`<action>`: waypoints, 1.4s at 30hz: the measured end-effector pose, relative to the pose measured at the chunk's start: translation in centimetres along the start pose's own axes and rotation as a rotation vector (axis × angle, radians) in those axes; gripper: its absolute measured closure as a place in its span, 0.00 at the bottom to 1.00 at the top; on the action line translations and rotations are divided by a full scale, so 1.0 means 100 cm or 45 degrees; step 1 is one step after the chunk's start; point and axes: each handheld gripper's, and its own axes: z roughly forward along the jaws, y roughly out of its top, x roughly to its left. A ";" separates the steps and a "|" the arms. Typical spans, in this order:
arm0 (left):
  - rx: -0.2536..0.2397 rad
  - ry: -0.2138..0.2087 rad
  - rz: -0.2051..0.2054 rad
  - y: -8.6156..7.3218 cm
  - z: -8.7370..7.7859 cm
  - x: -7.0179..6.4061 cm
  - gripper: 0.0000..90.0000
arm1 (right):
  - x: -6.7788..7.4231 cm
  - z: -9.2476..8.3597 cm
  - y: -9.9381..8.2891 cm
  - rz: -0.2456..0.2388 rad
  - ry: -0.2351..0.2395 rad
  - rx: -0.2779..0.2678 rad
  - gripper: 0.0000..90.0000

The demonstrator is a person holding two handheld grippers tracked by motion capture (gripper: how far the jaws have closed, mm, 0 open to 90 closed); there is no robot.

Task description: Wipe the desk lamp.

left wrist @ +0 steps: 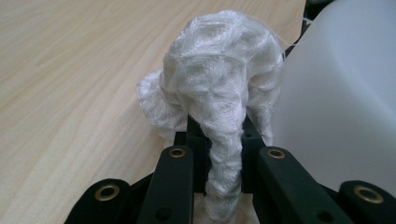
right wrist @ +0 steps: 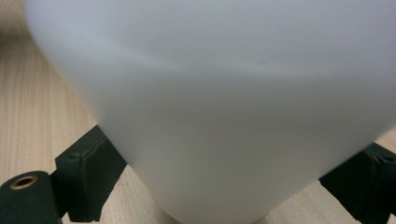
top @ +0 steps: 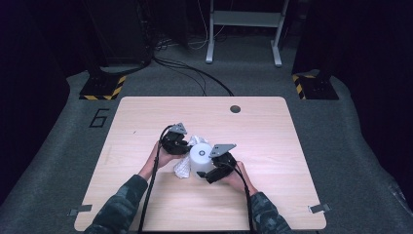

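A white plastic cup (top: 200, 157) stands near the middle of the wooden table (top: 272, 126). My right gripper (top: 206, 170) comes at it from the near right. In the right gripper view the cup (right wrist: 224, 93) sits between the two black jaws, which press on its sides, so the right gripper (right wrist: 224, 179) is shut on it. A crumpled white cloth (top: 183, 168) lies against the cup's left side. My left gripper (top: 187, 146) is shut on the cloth (left wrist: 219, 84), which bunches up above the jaws right beside the cup's wall (left wrist: 341, 102).
A round cable hole (top: 235, 108) sits near the table's far edge. Beyond the table, two yellow-and-black striped bases (top: 103, 87) and a grey stand frame (top: 243, 29) rest on the grey floor. Cables trail from both grippers toward the near edge.
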 end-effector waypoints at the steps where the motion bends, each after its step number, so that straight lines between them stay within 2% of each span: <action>1: 0.017 0.012 0.008 -0.002 0.001 0.000 0.90 | 0.000 0.000 0.000 -0.003 0.000 -0.003 0.09; 2: 0.015 0.000 0.002 -0.004 0.002 0.000 0.90 | 0.000 0.000 0.000 0.001 0.000 -0.002 0.09; 5: 0.032 0.007 -0.021 -0.010 0.005 0.000 0.90 | 0.000 0.000 0.000 0.002 -0.006 -0.003 0.09; 8: 0.047 0.021 -0.017 -0.015 0.008 0.000 0.90 | 0.000 0.000 0.000 0.001 -0.006 -0.004 0.09; 10: 0.044 0.024 -0.038 -0.017 0.010 -0.001 0.90 | 0.000 0.000 0.000 -0.002 -0.002 -0.003 0.09; 13: 0.062 0.033 -0.032 -0.020 0.012 -0.001 0.90 | 0.000 0.000 0.000 -0.002 0.000 -0.002 0.09; 18: 0.051 0.029 -0.050 -0.022 0.013 -0.002 0.90 | 0.000 0.000 0.000 -0.004 -0.001 -0.002 0.09; 20: 0.065 0.036 -0.028 -0.021 0.011 -0.002 0.90 | 0.000 0.000 0.000 -0.006 0.001 -0.003 0.09; 24: 0.035 0.023 -0.027 -0.017 0.003 -0.002 0.90 | 0.000 0.000 0.000 -0.006 0.000 0.000 0.09; 26: -0.003 0.019 -0.038 -0.014 -0.003 -0.005 0.90 | 0.000 0.000 0.000 -0.005 0.001 0.000 0.09; 29: -0.035 0.021 -0.010 -0.007 -0.013 -0.007 0.90 | 0.000 0.000 0.000 -0.003 0.003 0.002 0.09; 34: -0.106 0.027 0.001 0.005 -0.029 -0.013 0.90 | 0.001 0.001 0.000 -0.002 -0.001 0.000 0.09; 38: -0.125 0.032 0.032 0.012 -0.040 -0.015 0.90 | 0.000 0.001 0.000 -0.007 0.000 -0.001 0.09; 42: -0.136 0.027 0.039 0.017 -0.043 -0.015 0.90 | 0.000 0.001 0.000 -0.007 -0.002 -0.001 0.09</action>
